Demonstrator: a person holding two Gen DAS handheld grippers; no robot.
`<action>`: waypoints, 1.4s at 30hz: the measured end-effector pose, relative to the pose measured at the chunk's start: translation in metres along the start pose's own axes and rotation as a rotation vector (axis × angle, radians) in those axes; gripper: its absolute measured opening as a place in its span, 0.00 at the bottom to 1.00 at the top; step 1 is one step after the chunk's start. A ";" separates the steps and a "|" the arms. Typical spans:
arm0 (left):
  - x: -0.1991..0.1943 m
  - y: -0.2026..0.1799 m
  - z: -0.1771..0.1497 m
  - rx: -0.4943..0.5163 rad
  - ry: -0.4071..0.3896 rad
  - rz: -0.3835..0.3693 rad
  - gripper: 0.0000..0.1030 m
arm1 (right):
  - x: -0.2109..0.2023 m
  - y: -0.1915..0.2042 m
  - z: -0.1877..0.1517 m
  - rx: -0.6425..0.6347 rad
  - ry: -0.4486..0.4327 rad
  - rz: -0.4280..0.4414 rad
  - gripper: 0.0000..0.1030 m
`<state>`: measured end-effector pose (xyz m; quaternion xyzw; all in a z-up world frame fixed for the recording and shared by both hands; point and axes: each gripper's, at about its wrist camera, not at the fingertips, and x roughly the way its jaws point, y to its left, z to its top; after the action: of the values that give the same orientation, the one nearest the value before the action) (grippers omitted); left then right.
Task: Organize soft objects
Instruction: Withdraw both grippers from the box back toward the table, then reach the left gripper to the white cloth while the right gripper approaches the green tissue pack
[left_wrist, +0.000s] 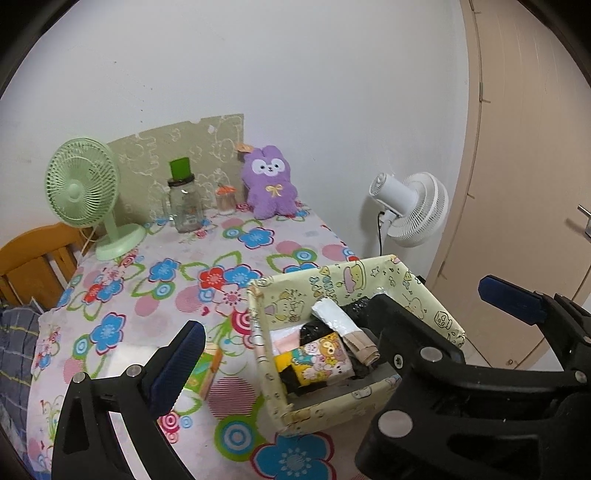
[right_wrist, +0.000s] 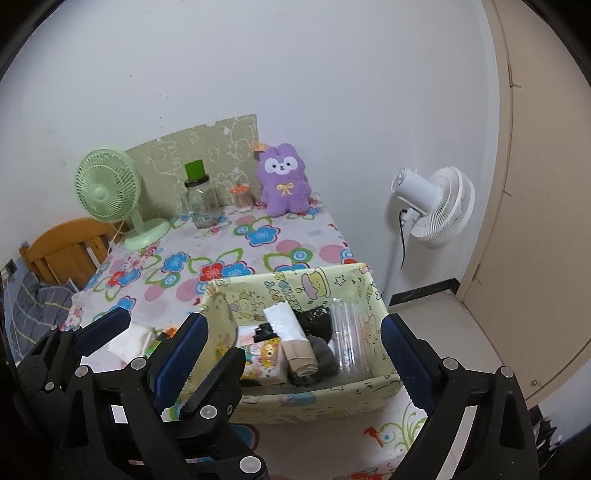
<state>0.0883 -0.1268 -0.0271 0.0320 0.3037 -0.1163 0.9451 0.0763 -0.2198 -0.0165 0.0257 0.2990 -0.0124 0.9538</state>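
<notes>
Where fingers (left_wrist: 184, 354) intrude, box (left_wrist: 436, 306) (partly) hides.

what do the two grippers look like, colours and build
Both match: the left gripper and right gripper have matte black angular plastic frames with cut-out linkage arms, round silver pivot bolts, and dark blue ribbed pads lining the fingers. No cables, markings or sleeves show.

The near corner of the box (left_wrist: 325, 410) is being hidden by the right tongs (right_wrist: 293, 345). A small green pack (left_wrist: 207, 373) is being half covered by a finger (left_wrist: 177, 365). The chair (left_wrist: 33, 258) is being cut off.
</notes>
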 end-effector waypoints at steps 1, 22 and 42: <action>-0.003 0.003 0.000 -0.001 -0.005 -0.001 1.00 | -0.002 0.002 0.000 -0.001 -0.004 0.000 0.94; -0.050 0.054 -0.007 -0.010 -0.063 0.035 1.00 | -0.036 0.067 -0.004 -0.008 -0.067 -0.006 0.99; -0.053 0.106 -0.024 -0.025 -0.061 0.074 0.99 | -0.022 0.118 -0.015 -0.011 -0.050 0.014 0.99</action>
<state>0.0586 -0.0099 -0.0167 0.0281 0.2749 -0.0783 0.9579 0.0542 -0.1009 -0.0111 0.0222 0.2752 -0.0048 0.9611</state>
